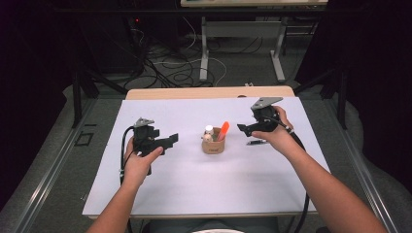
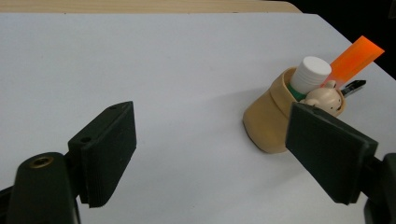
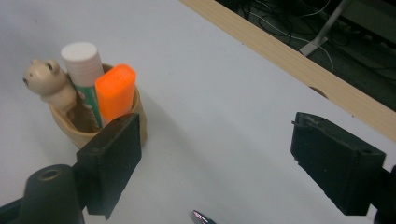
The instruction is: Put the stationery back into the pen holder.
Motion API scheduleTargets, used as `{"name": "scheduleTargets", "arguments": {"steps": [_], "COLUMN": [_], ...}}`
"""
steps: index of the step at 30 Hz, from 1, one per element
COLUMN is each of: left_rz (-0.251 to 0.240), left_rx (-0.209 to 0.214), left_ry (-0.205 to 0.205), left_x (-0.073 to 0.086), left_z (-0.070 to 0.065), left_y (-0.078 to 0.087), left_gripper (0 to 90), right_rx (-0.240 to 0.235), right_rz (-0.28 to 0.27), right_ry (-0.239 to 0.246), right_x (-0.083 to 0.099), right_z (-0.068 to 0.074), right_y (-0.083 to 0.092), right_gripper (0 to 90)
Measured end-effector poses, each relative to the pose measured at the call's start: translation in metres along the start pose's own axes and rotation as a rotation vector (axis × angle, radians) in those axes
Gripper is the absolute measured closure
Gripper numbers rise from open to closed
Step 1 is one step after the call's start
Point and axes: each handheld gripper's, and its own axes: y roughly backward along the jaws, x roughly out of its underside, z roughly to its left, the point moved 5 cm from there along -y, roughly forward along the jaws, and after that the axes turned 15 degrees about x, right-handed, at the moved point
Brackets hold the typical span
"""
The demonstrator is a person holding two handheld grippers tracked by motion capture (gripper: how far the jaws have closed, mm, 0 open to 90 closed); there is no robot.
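Note:
A tan holder [image 1: 213, 145] stands mid-table on the white sheet [image 1: 194, 179]. It holds an orange highlighter [image 1: 223, 130], a white-capped glue stick [image 1: 209, 130] and a small bear-topped piece [image 3: 46, 79]. My left gripper [image 1: 171, 140] is left of the holder, open, with nothing between its jaws. In the left gripper view the holder [image 2: 268, 116] sits beside the right jaw. My right gripper [image 1: 244, 128] is to the holder's right, open and empty. In the right gripper view the holder [image 3: 79, 128] shows behind the left jaw. A dark pen [image 1: 256, 142] lies under the right hand.
The wooden table edge [image 1: 209, 92] runs along the far side of the sheet. Beyond it are cables and metal desk legs [image 1: 204, 53] on the floor. A shiny pen tip [image 3: 203, 217] shows at the bottom of the right gripper view.

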Motion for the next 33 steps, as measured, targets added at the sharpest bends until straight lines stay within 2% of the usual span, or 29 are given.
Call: {"name": "scheduleTargets", "arguments": {"steps": [4, 6, 9, 12, 16, 26, 29, 31, 33], "left_rz": [0.007, 0.009, 0.008, 0.012, 0.010, 0.014, 0.013, 0.015, 0.018], "left_rx": [-0.004, -0.002, -0.002, -0.002, -0.003, -0.005, -0.003, -0.003, -0.004], "left_ry": [-0.005, -0.009, -0.008, -0.010, -0.003, -0.007, -0.007, -0.006, -0.012], "left_x": [0.001, 0.001, 0.001, 0.001, 0.002, 0.002, 0.002, 0.002, 0.002], "left_z": [0.001, 0.001, 0.001, 0.002, 0.002, 0.003, 0.002, 0.003, 0.003], "left_y": [0.000, -0.001, -0.001, -0.001, -0.002, -0.002, -0.003, -0.003, -0.003], "left_gripper": [16.8, 16.8, 16.8, 16.8, 16.8, 16.8, 16.8, 16.8, 16.8], "right_rx": [0.003, 0.005, -0.020, 0.015, 0.017, 0.006, 0.009, 0.013, 0.012], "right_rz": [0.032, 0.038, 0.053, 0.055, 0.099, 0.137, 0.154, 0.152, 0.163], "right_ry": [0.112, 0.186, 0.256, 0.364, 0.424, 0.600, 0.612, 0.650, 0.664], "right_x": [0.005, 0.008, 0.012, 0.016, 0.021, 0.033, 0.035, 0.036, 0.038], "right_z": [0.000, 0.000, 0.002, 0.002, 0.004, 0.014, 0.016, 0.017, 0.017], "right_y": [-0.001, -0.003, -0.004, -0.007, -0.008, -0.015, -0.017, -0.018, -0.019], "right_gripper": [23.6, 28.0, 32.4, 35.2, 37.4, 40.4, 41.4, 42.4, 45.7]}}
